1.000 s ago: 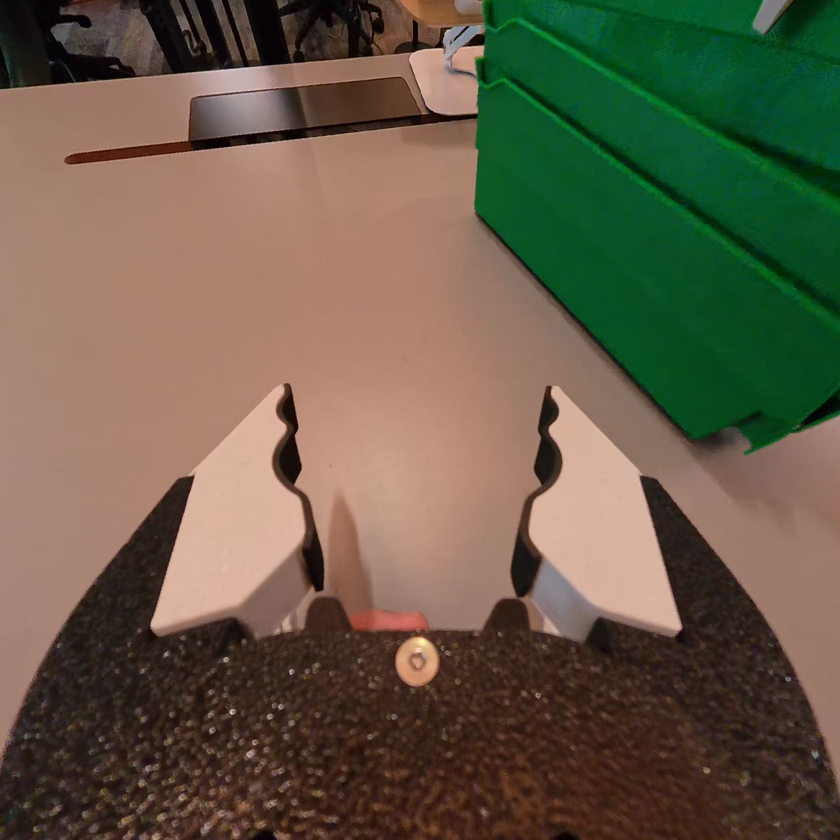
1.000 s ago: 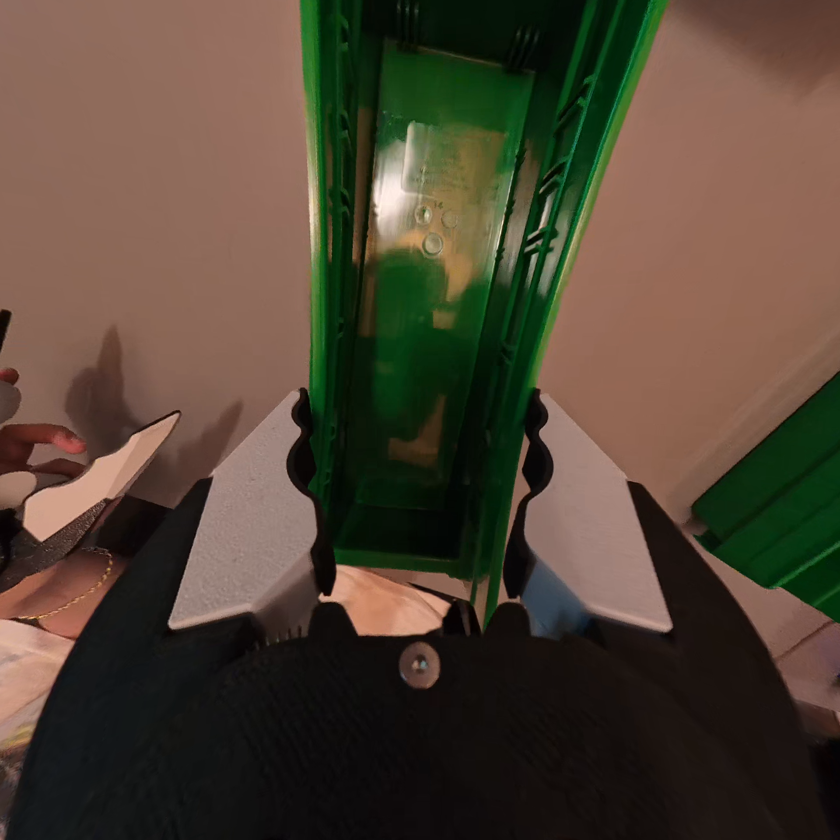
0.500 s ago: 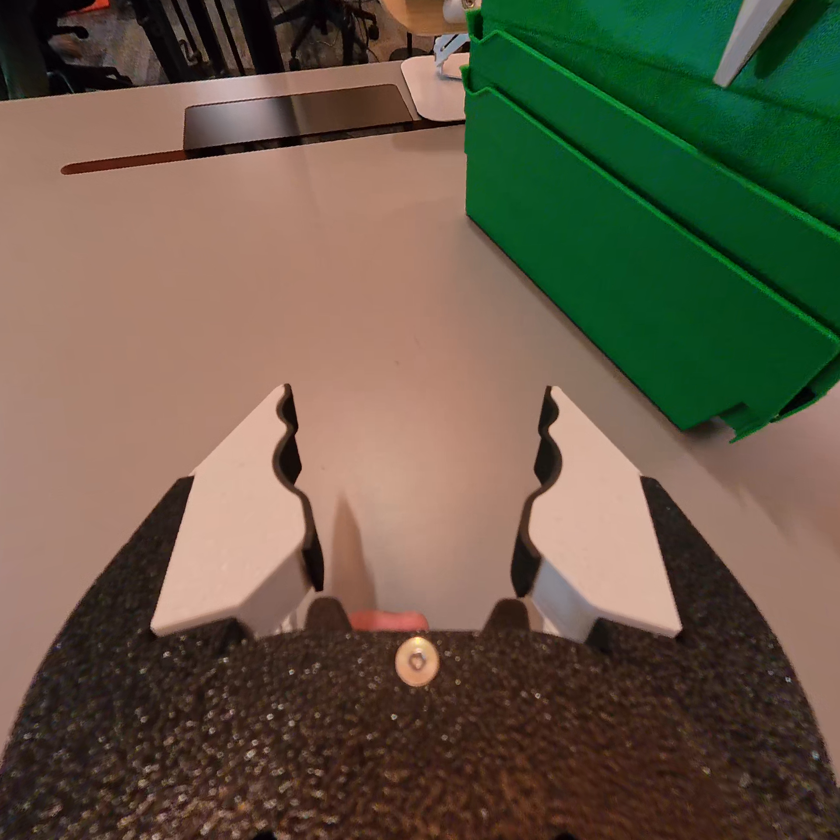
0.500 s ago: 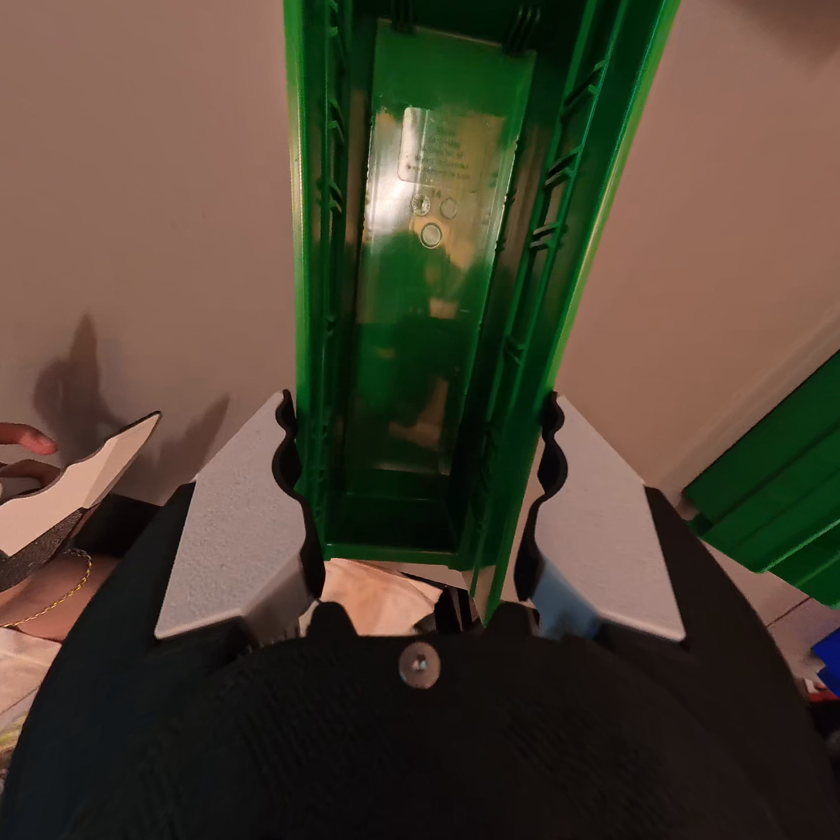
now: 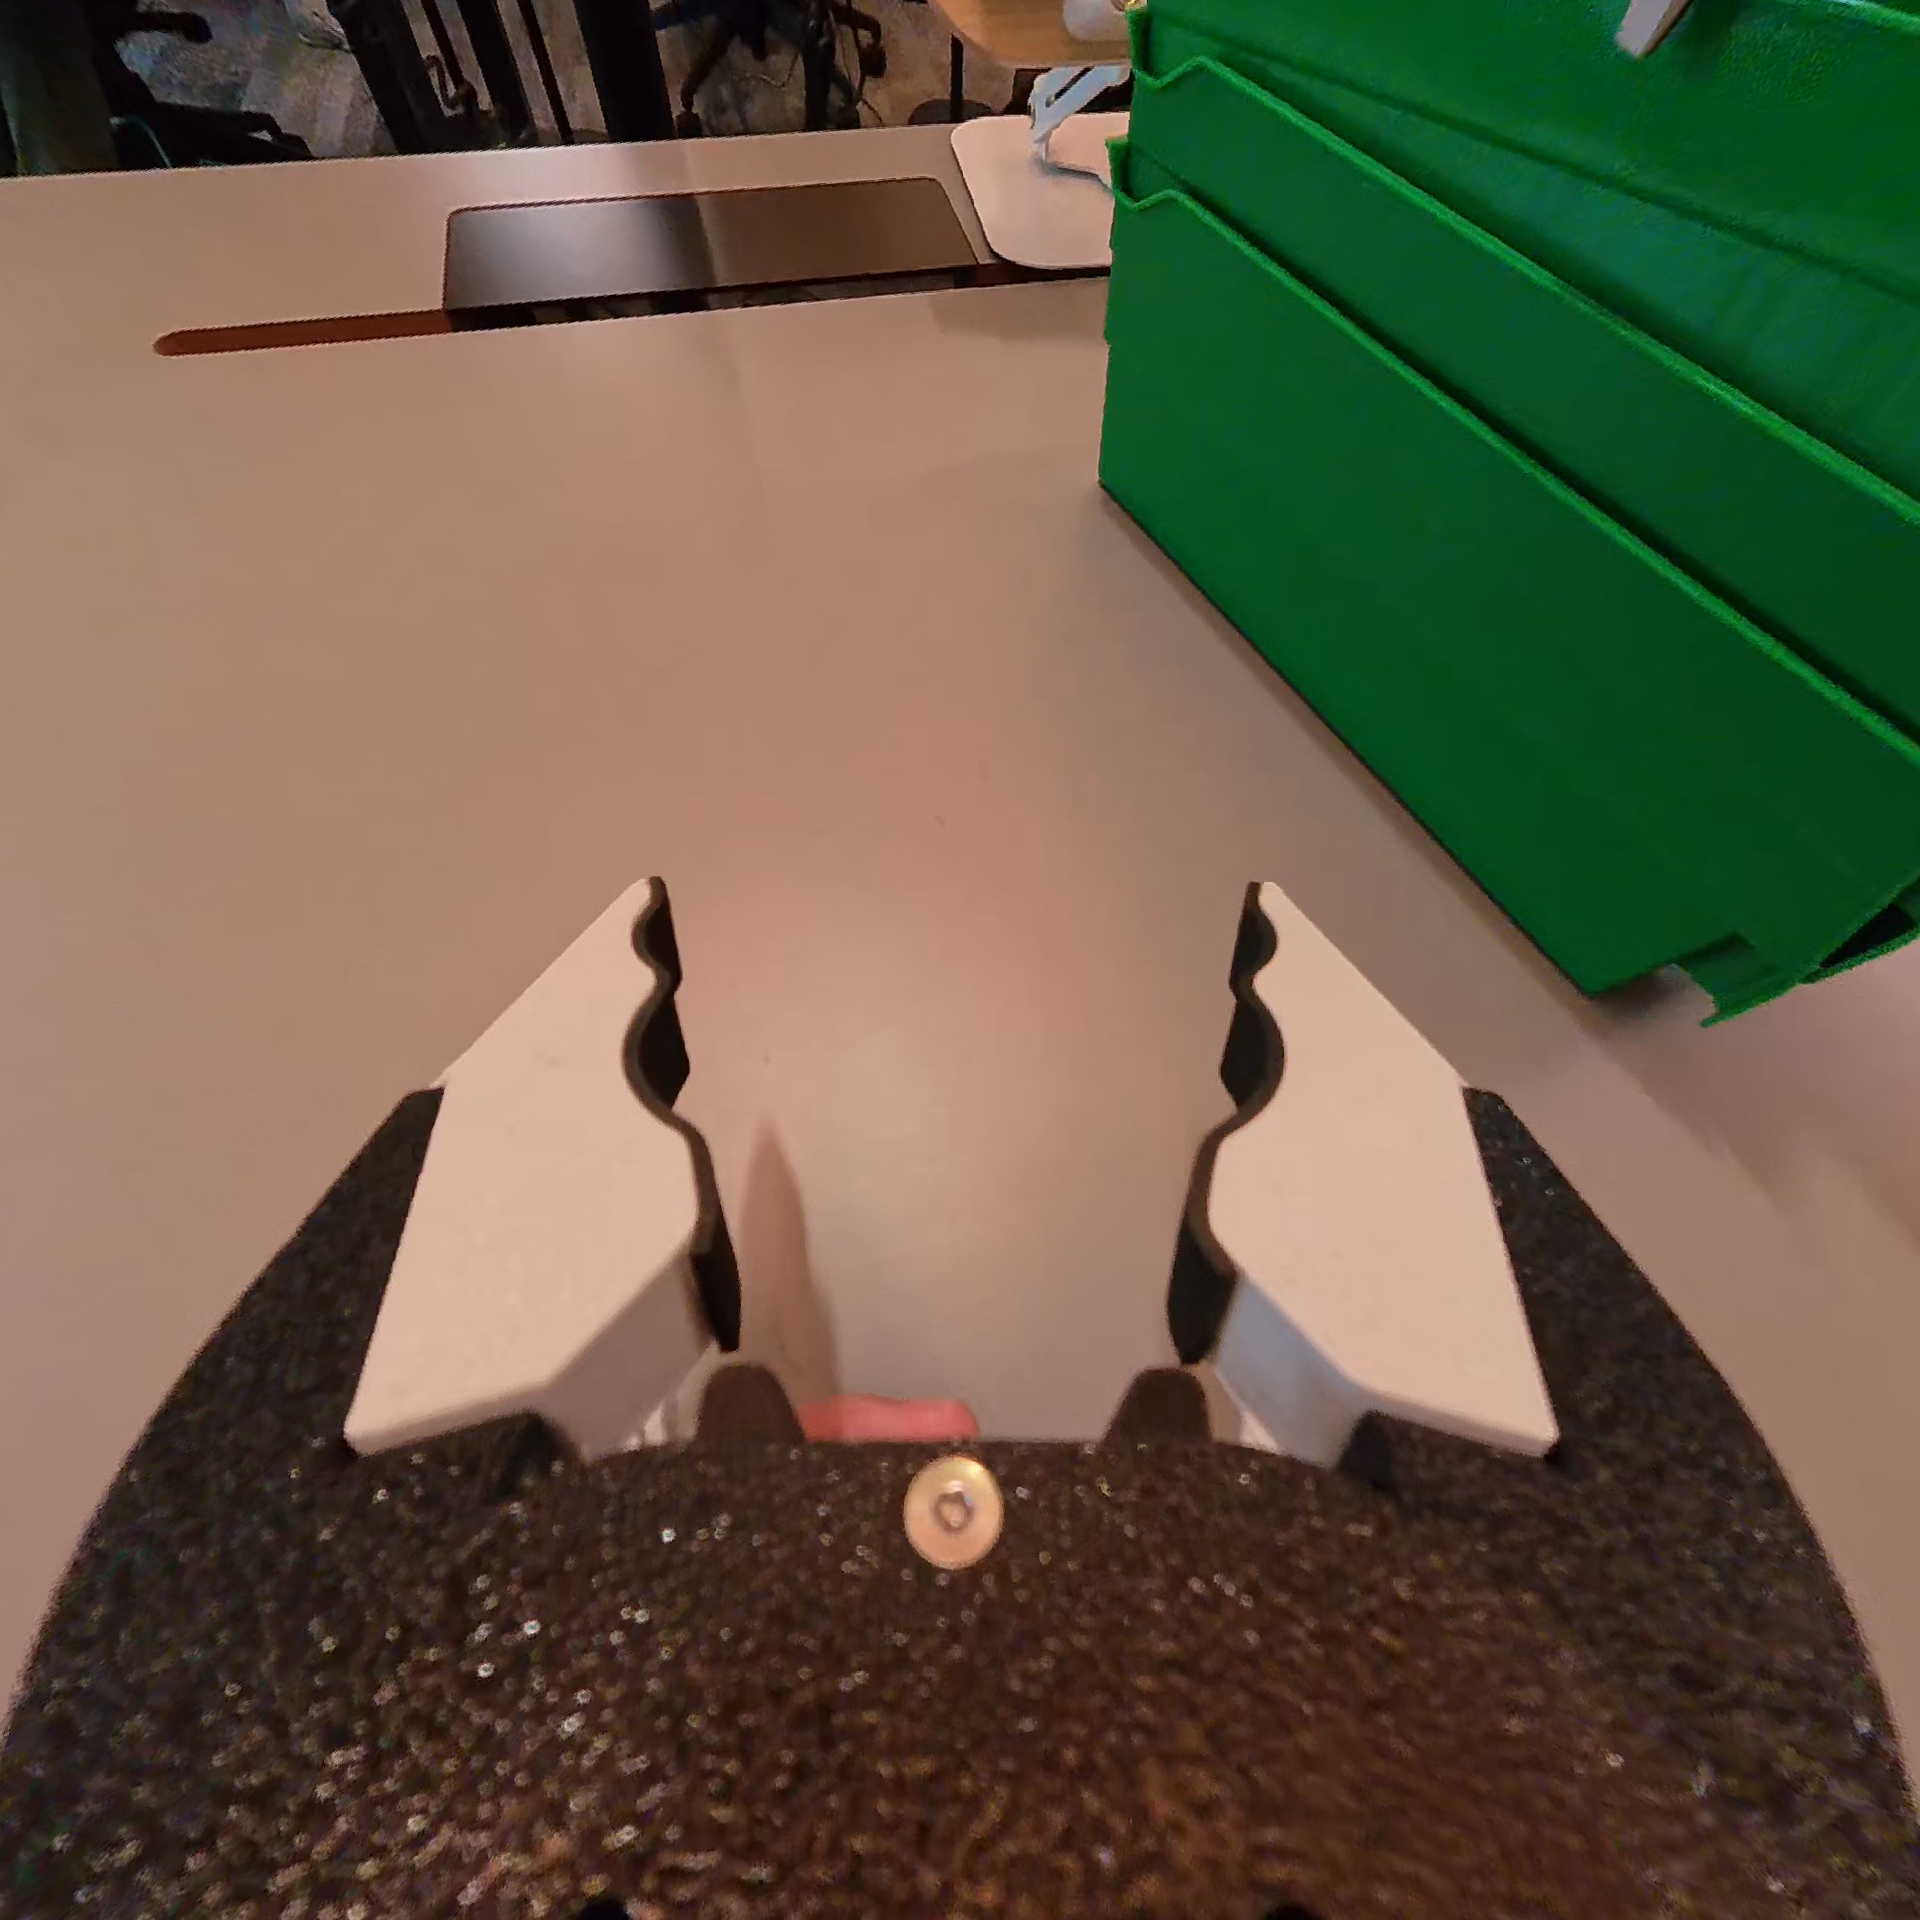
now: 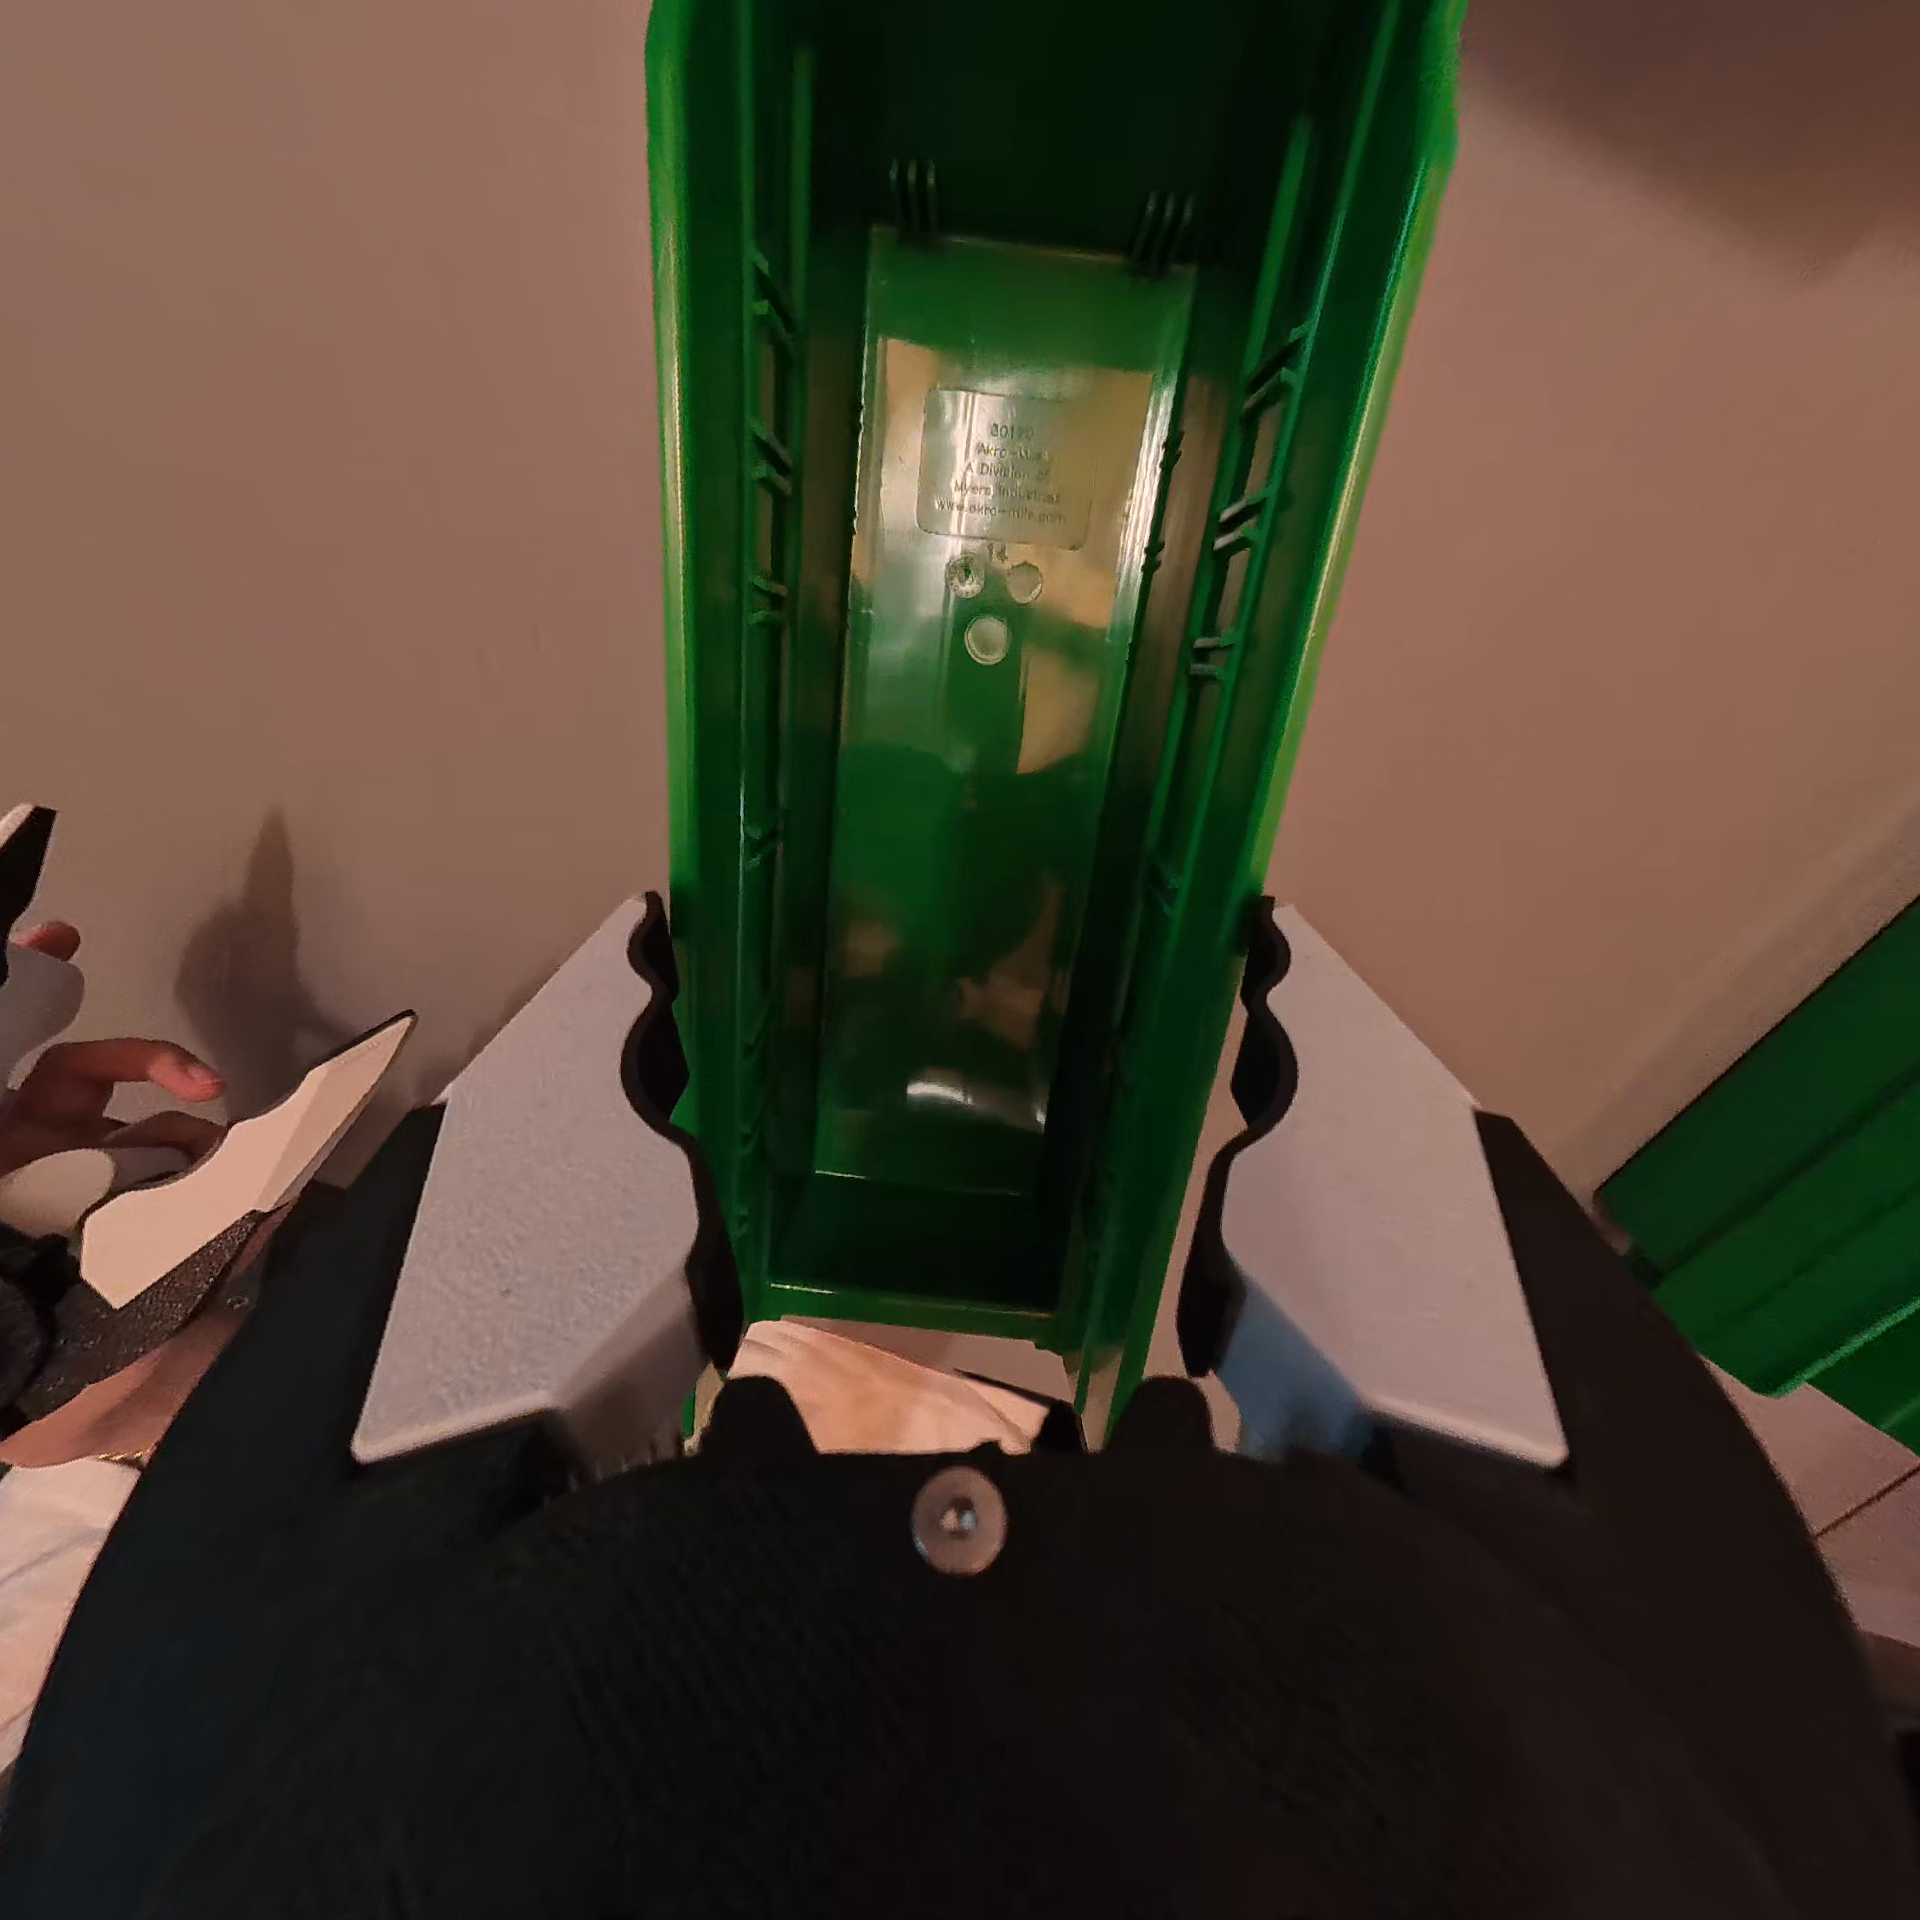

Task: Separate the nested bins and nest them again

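The left tool (image 5: 954, 1122) hangs over the bare tan desk (image 5: 623, 644) with its two white fingers (image 5: 540, 1174) spread wide and nothing between them. At two o'clock in the left wrist view a stack of nested green bins (image 5: 1507, 582) stands on the desk, its upper and right parts cut off by the frame, so the count of bins is hard to tell; a pale sliver at the very top edge may be the other tool's finger, too clipped to say. At twelve o'clock a dark slot (image 5: 707, 244) is set into the desk, with a flat pale pad (image 5: 1023, 197) at one o'clock beside it. The right tool (image 6: 956, 1122) is spread around a single long green bin (image 6: 997, 727), which runs from six toward twelve o'clock with its open inside facing the camera; the left finger's black pad (image 6: 665, 1081) lies against the bin's wall, while whether the right pad touches cannot be told. The bin's far end is cut off. A label (image 6: 1006, 465) sits on its glossy floor. At four o'clock an edge of more green bins (image 6: 1766, 1174) shows, mostly out of frame. At nine o'clock the left tool and a person's hand (image 6: 94, 1081) appear, partly cropped.
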Action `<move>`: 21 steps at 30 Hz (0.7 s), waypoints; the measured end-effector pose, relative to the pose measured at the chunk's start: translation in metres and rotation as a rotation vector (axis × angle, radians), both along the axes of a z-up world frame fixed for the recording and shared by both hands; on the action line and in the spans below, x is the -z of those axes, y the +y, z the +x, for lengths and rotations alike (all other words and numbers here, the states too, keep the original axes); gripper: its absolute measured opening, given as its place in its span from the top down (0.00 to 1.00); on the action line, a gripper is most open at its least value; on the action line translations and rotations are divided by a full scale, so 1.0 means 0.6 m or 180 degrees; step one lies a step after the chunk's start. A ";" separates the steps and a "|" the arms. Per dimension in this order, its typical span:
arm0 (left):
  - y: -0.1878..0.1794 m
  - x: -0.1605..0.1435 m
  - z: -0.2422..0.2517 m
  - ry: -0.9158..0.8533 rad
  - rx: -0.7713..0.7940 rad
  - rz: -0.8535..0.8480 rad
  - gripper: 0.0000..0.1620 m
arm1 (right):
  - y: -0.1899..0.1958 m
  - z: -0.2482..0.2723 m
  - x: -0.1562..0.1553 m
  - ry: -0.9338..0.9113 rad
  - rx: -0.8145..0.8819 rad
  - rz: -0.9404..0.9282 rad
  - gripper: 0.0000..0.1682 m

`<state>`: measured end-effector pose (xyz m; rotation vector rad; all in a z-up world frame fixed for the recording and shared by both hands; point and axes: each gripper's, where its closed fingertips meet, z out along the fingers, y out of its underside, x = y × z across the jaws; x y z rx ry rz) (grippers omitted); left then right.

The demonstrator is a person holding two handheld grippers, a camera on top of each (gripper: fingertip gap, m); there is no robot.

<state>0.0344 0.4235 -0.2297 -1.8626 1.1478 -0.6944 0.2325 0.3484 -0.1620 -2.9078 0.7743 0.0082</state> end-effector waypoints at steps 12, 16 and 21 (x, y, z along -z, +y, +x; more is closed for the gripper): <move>-0.002 0.001 0.001 0.0000 0.0014 -0.0009 0.35 | 0.002 0.001 0.022 0.0005 -0.0026 -0.0139 0.28; -0.002 0.005 0.001 0.0018 0.0021 -0.0021 0.35 | 0.005 0.005 0.034 -0.0054 -0.0016 -0.0136 0.27; 0.001 0.001 -0.001 -0.0010 0.0004 -0.0024 0.35 | 0.001 0.003 0.027 0.0046 0.0035 -0.0199 0.39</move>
